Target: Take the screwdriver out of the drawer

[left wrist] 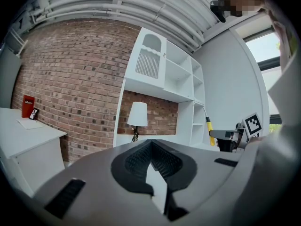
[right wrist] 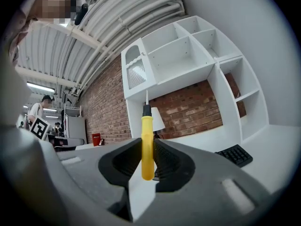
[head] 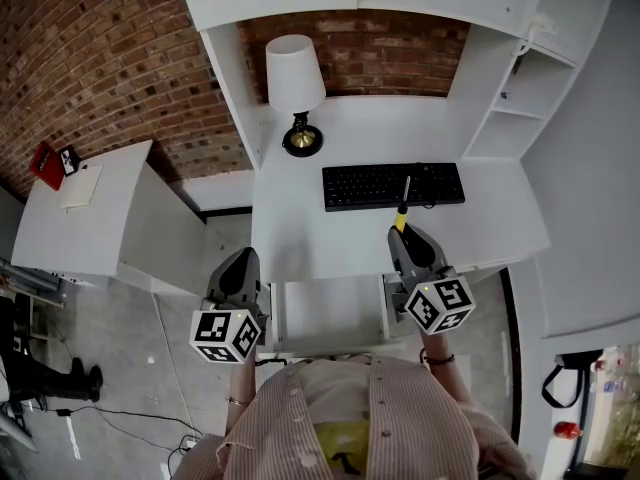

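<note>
Over on the left, the person's left hand holds the left gripper (head: 241, 260) roughly level just off the front-left corner of the white desk (head: 300, 243), with its marker cube nearest the body and its tips pointing toward the desk. In the left gripper view its jaws (left wrist: 151, 145) are pressed together at the tips with nothing between them. They face the brick wall and the lamp (left wrist: 137, 119) at the back of the desk.

Between the two grippers, the drawer (head: 330, 316) stands pulled out from under the desk's front edge. The part of its white floor that shows is bare.

On the right, the right hand holds the right gripper (head: 402, 236) out level over the desk's front edge, just right of the drawer, with the wrist showing below the marker cube. Its jaws are clamped on the screwdriver (head: 401, 220). In the right gripper view the yellow handle (right wrist: 147, 140) stands upright between the ribbed pads, gripped on both sides, and the black collar and thin shaft rise above the jaw tips. From the head view the shaft reaches forward over the near edge of the black keyboard (head: 370, 186). The screwdriver is clear of the drawer and touches neither the desk nor the keyboard.
</note>
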### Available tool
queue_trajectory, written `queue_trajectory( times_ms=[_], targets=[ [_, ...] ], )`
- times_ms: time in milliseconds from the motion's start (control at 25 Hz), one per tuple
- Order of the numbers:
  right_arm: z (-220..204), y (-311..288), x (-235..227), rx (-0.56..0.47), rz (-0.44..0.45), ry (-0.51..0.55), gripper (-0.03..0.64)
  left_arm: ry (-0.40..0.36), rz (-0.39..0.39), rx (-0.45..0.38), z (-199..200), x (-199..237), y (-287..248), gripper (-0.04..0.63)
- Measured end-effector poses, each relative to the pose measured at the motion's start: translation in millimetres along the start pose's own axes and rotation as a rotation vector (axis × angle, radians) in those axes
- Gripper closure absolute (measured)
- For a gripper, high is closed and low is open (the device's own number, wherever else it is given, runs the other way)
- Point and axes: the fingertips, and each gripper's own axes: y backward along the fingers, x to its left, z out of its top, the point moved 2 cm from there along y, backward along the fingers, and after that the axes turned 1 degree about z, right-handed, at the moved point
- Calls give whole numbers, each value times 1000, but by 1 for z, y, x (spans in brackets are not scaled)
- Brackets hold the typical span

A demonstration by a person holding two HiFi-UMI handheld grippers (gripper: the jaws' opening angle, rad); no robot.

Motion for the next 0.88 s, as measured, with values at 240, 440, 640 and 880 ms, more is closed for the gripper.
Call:
queue_trajectory(
  times_ms=[240,440,640,880],
  targets=[
    [1,2,0,-3,-19,10,537,-6,19,-5,1,6,2,595],
    [1,3,-1,7,-26,33,537,-9,23,5,-2,6,1,595],
    [0,4,0,13,-27,39,537,-13,22,27,-6,6,0,595],
    [-5,3,2,20,-23,39,537,-14,19,38,-12,6,0,595]
  ],
)
